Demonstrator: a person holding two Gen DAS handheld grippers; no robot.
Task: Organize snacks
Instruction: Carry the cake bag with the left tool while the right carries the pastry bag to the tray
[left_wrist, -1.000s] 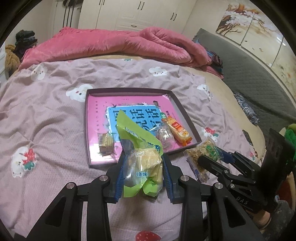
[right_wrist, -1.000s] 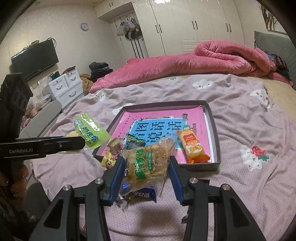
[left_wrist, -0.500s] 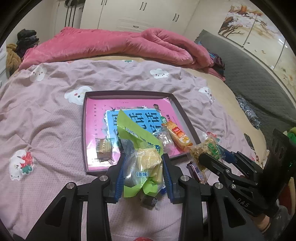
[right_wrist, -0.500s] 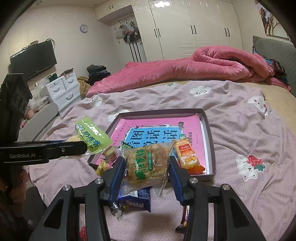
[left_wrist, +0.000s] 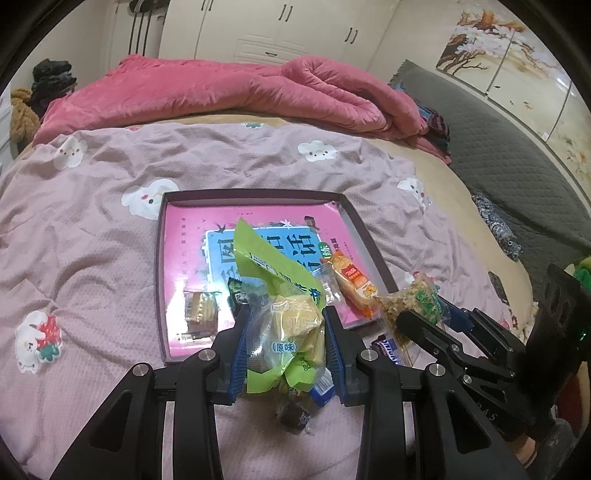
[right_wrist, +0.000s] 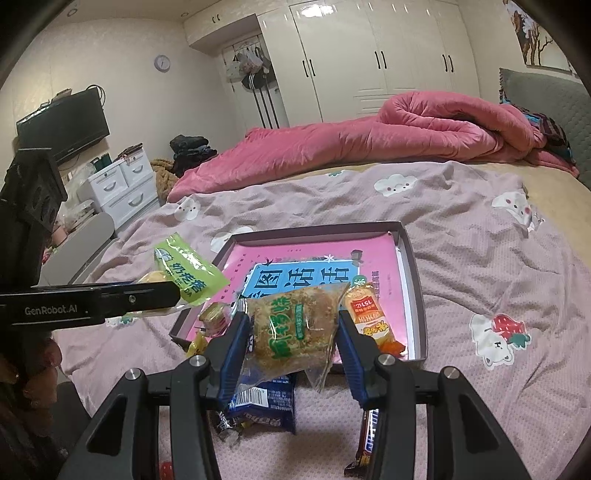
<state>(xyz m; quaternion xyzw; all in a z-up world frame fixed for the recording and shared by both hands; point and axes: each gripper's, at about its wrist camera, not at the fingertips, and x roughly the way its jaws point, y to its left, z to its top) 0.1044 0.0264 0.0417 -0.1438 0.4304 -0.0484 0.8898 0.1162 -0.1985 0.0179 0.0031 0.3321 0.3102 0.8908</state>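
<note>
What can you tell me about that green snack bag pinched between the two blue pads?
The green snack bag is a crinkly plastic packet, bright green with a clear window showing pale yellow pieces inside and printed characters. The left gripper is shut on its lower half, blue pads pressing both sides, holding it above the pink bedsheet. Its flat sealed top sticks up and leans towards the tray. From the right wrist view it hangs left of the tray.

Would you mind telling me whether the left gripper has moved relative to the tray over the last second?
Yes. The left gripper, shut on the green snack bag, has drawn back from the tray, whose near rim sits higher in its view.
</note>
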